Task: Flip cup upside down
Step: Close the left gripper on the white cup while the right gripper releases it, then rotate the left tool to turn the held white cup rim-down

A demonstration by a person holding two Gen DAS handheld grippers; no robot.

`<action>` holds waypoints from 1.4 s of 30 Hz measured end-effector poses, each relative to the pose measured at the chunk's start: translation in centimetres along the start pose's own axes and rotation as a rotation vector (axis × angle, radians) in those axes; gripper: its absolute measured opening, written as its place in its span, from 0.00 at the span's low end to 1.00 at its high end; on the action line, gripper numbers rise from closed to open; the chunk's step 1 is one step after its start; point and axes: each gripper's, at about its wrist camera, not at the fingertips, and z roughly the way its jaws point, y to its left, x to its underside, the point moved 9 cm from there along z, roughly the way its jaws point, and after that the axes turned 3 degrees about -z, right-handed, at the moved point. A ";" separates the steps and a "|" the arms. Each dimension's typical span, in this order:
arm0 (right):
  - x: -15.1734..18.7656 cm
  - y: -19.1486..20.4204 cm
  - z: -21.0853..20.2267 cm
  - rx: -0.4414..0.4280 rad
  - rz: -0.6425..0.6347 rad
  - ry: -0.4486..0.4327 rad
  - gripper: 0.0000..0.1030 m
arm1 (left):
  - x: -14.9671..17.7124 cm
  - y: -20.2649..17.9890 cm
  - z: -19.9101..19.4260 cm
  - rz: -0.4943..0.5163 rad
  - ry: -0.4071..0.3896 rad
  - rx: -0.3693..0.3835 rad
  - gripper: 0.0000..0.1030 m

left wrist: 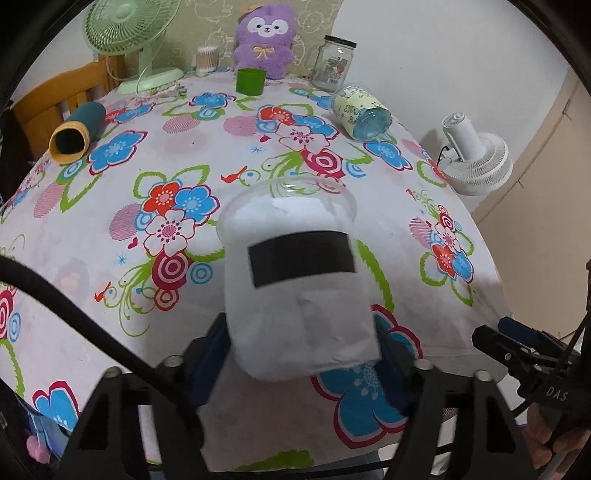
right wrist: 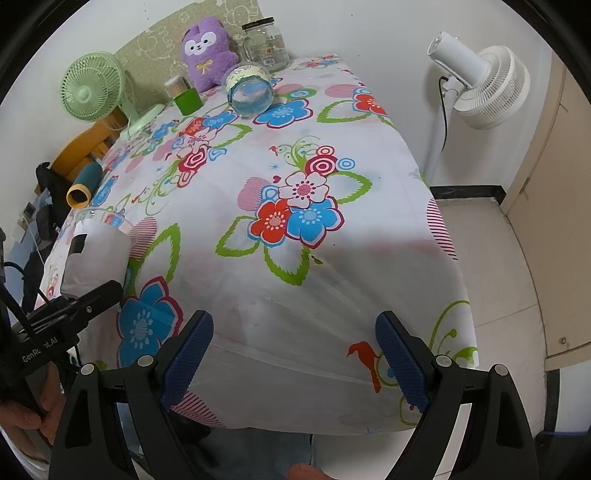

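A clear cup (left wrist: pixel 295 280) with a white paper wrap and a black rectangle label is held in my left gripper (left wrist: pixel 301 354), its open rim pointing away and up, above the flowered tablecloth (left wrist: pixel 122 240). The left gripper is shut on the cup's base end. The cup also shows in the right wrist view (right wrist: pixel 98 251) at the left, with the left gripper's finger below it. My right gripper (right wrist: pixel 293 354) is open and empty over the table's near edge, well to the right of the cup.
A glass jar with a patterned wrap (left wrist: pixel 362 110) lies on its side at the back right. A green cup (left wrist: pixel 250 81), a lidded glass jar (left wrist: pixel 332 62), a purple plush (left wrist: pixel 264 40), a green fan (left wrist: pixel 125 33) and a teal-and-yellow tube (left wrist: pixel 77 133) lie around the table. A white fan (right wrist: pixel 484 85) stands off the right edge.
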 end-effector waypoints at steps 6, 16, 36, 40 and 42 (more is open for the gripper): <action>-0.1 0.6 -0.2 -0.012 -0.007 -0.005 0.88 | -0.4 0.4 -0.6 0.018 -0.026 -0.010 0.61; -0.4 2.5 -0.6 -0.048 -0.071 -0.030 0.88 | -2.1 2.1 -1.7 0.077 0.037 -0.005 0.60; -0.7 7.8 0.0 -0.140 -0.215 -0.051 0.88 | -4.4 5.1 -4.4 0.363 0.344 -0.094 0.60; -1.5 8.3 0.0 -0.144 -0.234 -0.073 0.88 | -3.9 5.7 -4.7 0.389 0.410 -0.110 0.60; -1.8 8.5 0.1 -0.142 -0.241 -0.081 0.88 | -3.6 6.0 -4.9 0.399 0.455 -0.118 0.60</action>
